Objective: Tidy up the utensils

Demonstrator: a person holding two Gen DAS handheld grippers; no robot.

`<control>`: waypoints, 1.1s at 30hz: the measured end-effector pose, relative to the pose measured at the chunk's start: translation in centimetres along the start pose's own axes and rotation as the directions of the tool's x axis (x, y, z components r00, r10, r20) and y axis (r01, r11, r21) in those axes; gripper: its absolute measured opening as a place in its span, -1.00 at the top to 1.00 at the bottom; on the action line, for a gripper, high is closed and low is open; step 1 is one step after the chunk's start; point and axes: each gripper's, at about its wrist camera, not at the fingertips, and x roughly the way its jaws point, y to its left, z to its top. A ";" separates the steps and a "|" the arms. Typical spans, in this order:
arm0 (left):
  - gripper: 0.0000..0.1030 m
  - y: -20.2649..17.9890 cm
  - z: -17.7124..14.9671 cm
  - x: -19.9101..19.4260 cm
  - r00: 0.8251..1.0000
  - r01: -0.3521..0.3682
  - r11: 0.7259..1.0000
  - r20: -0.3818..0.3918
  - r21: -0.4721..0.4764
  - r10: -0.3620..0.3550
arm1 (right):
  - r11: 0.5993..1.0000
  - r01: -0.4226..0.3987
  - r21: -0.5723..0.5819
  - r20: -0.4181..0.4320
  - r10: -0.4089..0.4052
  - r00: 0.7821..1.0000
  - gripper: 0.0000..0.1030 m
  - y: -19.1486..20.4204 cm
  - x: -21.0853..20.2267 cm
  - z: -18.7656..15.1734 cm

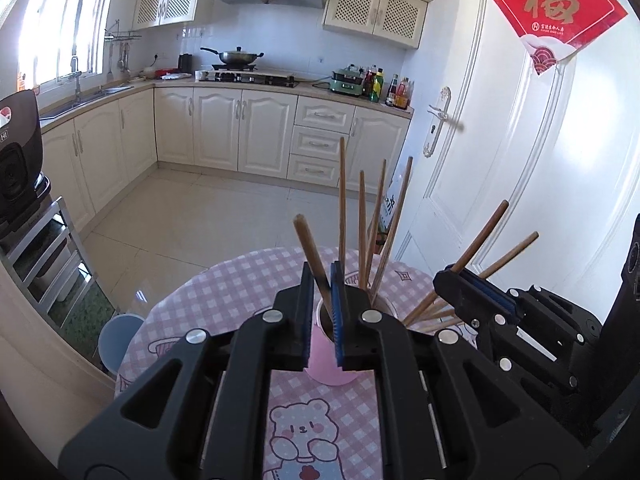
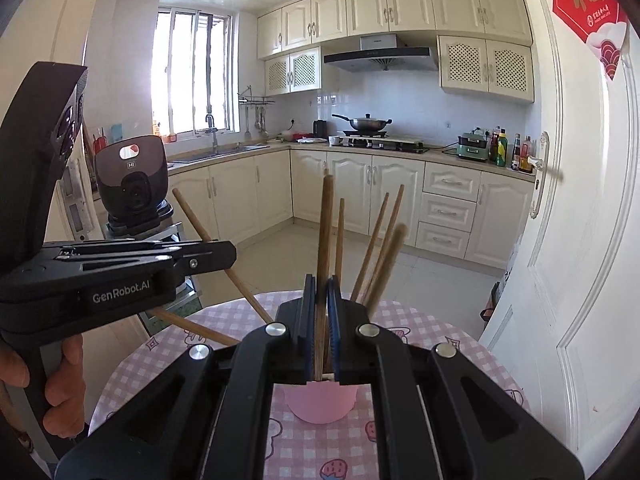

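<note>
A pink cup (image 1: 332,364) stands on the round table with the pink checked cloth (image 1: 224,300), and several wooden chopsticks (image 1: 362,224) lean upright in it. My left gripper (image 1: 322,274) hovers right over the cup's mouth, shut on one tilted chopstick (image 1: 310,244) whose lower end dips into the cup. My right gripper (image 1: 450,276) is just to the right, shut on a pair of chopsticks (image 1: 480,236) that slant up and to the right. In the right wrist view, the right gripper (image 2: 321,286) holds its chopsticks (image 2: 325,224) upright above the cup (image 2: 320,406), with the left gripper (image 2: 228,252) at the left.
A hand (image 2: 64,384) grips the left tool's handle. More chopsticks (image 1: 434,318) lie low beside the cup. A white door (image 1: 520,160) is close on the right. At the left stand a black appliance (image 1: 16,160) on a metal rack and a blue stool (image 1: 120,336).
</note>
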 end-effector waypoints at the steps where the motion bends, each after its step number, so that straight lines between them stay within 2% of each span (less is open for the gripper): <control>1: 0.79 -0.1 -0.2 0.1 1.000 -0.006 1.000 -0.004 0.001 0.006 | 1.000 0.003 0.005 0.000 -0.003 1.000 0.89 -0.1 0.1 -0.1; 2: 0.54 -0.1 -0.3 0.2 1.000 -0.007 1.000 -0.006 0.001 0.007 | 1.000 0.004 0.011 -0.006 -0.004 1.000 0.89 -0.2 0.2 -0.2; 3: -0.05 -0.1 -0.5 0.1 1.000 -0.013 1.000 -0.005 0.002 0.013 | 1.000 0.001 0.017 -0.011 -0.001 1.000 0.89 -0.3 0.3 -0.3; 4: -0.32 -0.1 -0.6 -0.2 1.000 -0.023 1.000 0.012 0.000 0.023 | 1.000 -0.004 0.025 -0.014 0.005 1.000 0.89 -0.4 0.3 -0.4; 5: -0.38 0.0 -0.8 -0.6 0.999 -0.026 1.000 0.040 0.001 0.026 | 1.000 -0.006 0.027 -0.015 0.007 1.000 0.88 -0.4 0.2 -0.5; 6: -0.38 -0.1 -0.9 -1.0 0.998 -0.026 1.000 0.059 0.008 0.025 | 1.000 -0.006 0.028 -0.015 0.007 1.000 0.87 -0.4 0.2 -0.5; 10: -0.38 -0.4 -1.1 -1.3 0.999 -0.027 1.000 0.043 0.014 0.026 | 0.999 -0.004 0.033 -0.007 0.004 1.000 0.75 -0.4 -0.2 -0.4; 12: -0.38 -0.4 -1.2 -1.4 0.999 -0.034 0.999 0.041 0.012 0.034 | 0.999 -0.001 0.032 0.000 0.001 1.000 0.59 -0.4 -0.5 -0.4; 14: -0.38 -0.3 -1.6 -1.9 0.998 -0.036 0.999 0.047 0.008 0.036 | 0.999 0.001 0.034 0.012 -0.001 1.000 0.31 -0.4 -0.9 -0.5; 22: -0.49 -0.7 -2.3 -4.5 0.994 -0.065 0.998 0.093 0.005 0.064 | 0.999 0.001 0.036 0.048 -0.003 0.999 0.16 -0.2 -3.2 -0.7; 26: -0.54 -0.9 -2.9 -6.4 0.985 -0.108 0.994 0.134 0.013 0.106 | 0.999 0.005 0.051 0.065 -0.009 0.998 0.11 -0.3 -4.7 -1.2; 33: -0.64 -1.1 -4.8 -9.5 0.977 -0.134 0.991 0.173 0.027 0.128 | 0.997 0.026 0.075 0.082 -0.032 0.996 0.01 -0.2 -6.9 -2.2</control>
